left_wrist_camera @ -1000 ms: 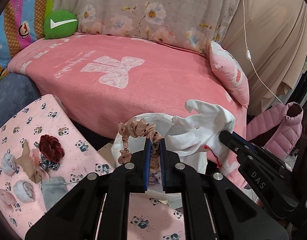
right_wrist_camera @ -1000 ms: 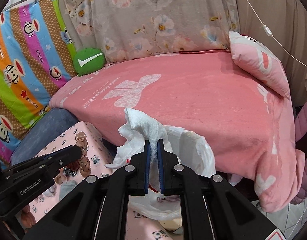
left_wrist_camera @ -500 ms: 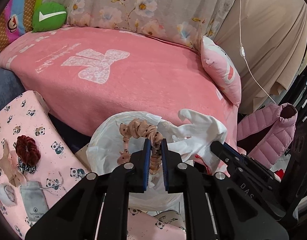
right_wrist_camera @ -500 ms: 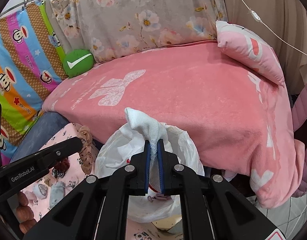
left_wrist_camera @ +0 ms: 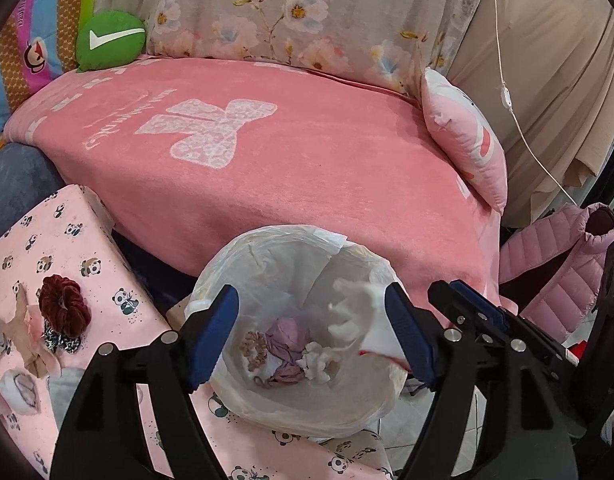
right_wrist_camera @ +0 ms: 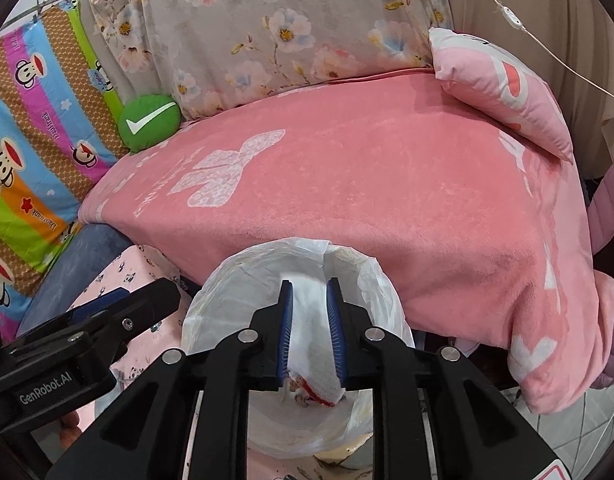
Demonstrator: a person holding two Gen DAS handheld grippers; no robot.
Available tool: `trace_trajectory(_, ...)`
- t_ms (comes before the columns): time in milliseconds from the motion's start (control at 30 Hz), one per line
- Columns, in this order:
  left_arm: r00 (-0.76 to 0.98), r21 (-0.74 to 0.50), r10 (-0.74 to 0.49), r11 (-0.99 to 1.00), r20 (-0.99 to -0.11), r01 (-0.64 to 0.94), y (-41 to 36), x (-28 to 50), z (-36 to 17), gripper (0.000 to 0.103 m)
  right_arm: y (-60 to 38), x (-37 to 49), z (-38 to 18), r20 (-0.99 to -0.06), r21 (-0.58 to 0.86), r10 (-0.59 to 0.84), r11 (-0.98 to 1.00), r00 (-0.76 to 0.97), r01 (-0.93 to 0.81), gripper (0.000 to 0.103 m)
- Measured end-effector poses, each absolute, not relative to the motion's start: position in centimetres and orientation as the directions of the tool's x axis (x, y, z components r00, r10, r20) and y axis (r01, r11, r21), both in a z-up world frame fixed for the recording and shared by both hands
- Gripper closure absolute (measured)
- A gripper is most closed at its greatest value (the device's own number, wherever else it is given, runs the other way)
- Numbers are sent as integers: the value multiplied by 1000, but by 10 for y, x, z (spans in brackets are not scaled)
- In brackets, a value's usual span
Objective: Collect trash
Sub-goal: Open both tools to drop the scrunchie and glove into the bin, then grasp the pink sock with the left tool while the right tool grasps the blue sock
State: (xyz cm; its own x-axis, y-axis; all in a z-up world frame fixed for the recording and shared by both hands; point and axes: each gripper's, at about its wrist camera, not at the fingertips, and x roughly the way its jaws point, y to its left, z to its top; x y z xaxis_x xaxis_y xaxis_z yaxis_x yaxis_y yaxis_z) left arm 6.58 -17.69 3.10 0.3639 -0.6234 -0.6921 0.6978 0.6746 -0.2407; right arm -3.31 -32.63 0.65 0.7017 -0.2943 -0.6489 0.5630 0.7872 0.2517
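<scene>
A bin lined with a white plastic bag (left_wrist_camera: pixel 283 248) stands below the pink sofa; it also shows in the right wrist view (right_wrist_camera: pixel 243 268). My left gripper (left_wrist_camera: pixel 311 336) is wide open and empty above the bag mouth. A tan scrunchie (left_wrist_camera: pixel 255 349) lies in the bag with purple and white scraps. My right gripper (right_wrist_camera: pixel 310 332) has its jaws parted over the bag. A white glove (right_wrist_camera: pixel 313 340) with a red cuff edge hangs between them and looks blurred in the left wrist view (left_wrist_camera: pixel 357 312).
A panda-print pink cloth (left_wrist_camera: pixel 67 248) at the left holds a dark red scrunchie (left_wrist_camera: pixel 65 306) and several small fabric items. A pink sofa blanket (left_wrist_camera: pixel 307 160), a pink pillow (left_wrist_camera: pixel 467 144), a green cushion (left_wrist_camera: pixel 111 38) and a pink puffer jacket (left_wrist_camera: pixel 563 264) lie around.
My left gripper opened and the tan scrunchie dropped into the bag. My right gripper's jaws parted around the white glove, which is slipping down toward the bag. Both grippers moved over the bag.
</scene>
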Motion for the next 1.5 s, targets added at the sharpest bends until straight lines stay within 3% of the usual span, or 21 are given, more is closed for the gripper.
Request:
trace_trajectory(67, 370, -243, -618, 684, -694, 687, -174, 67, 30, 31, -326, -33, 7, -641, 256, -295, 788, 708, 560, 67)
trace_trajectory(300, 398, -229, -601, 707, -693, 669, -162, 68, 29, 31, -320, -32, 10, -638, 262, -288, 791, 714, 553, 62)
trace_trajectory(933, 484, -242, -550, 792, -681, 560, -93, 77, 28, 31, -262, -9, 11, -652, 235, -206, 860, 730, 453, 61)
trace_trajectory(1500, 597, -226, -381, 920, -706, 320, 28, 95, 11, 31, -154, 25, 8, -676, 211, -58, 940, 734, 268, 52)
